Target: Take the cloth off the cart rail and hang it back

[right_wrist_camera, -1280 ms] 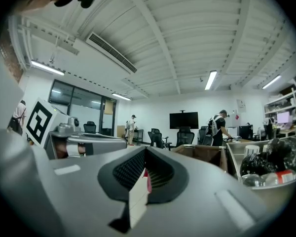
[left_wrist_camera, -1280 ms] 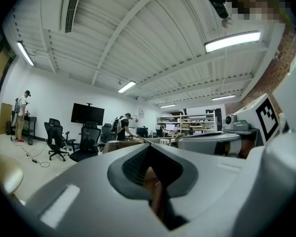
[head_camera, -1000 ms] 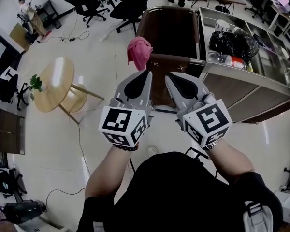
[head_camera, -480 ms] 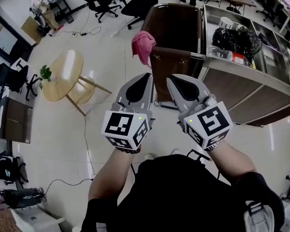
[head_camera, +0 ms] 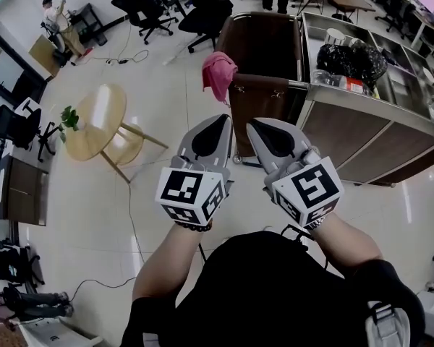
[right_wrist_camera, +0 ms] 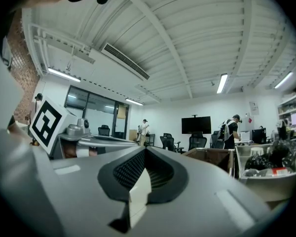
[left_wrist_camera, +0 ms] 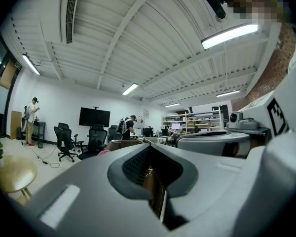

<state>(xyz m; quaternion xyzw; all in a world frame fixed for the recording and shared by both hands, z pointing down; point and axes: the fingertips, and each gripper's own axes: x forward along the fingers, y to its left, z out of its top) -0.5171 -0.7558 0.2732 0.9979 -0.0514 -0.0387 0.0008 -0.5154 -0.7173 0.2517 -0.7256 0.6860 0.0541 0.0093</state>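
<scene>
Left tool [head_camera: 220, 119], right tool [head_camera: 252, 123] smooth grey, closed; crumpled pink cloth [head_camera: 218, 74]

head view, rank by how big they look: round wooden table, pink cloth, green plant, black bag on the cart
1. round wooden table
2. black bag
3. pink cloth, close to the bag, so that pair is unsure
4. green plant, clearly smallest

Cloth [head_camera: 218, 73] pink; cart [head_camera: 264, 101] dark brown; left gripper [head_camera: 222, 118], right gripper [head_camera: 252, 122] grey.
</scene>
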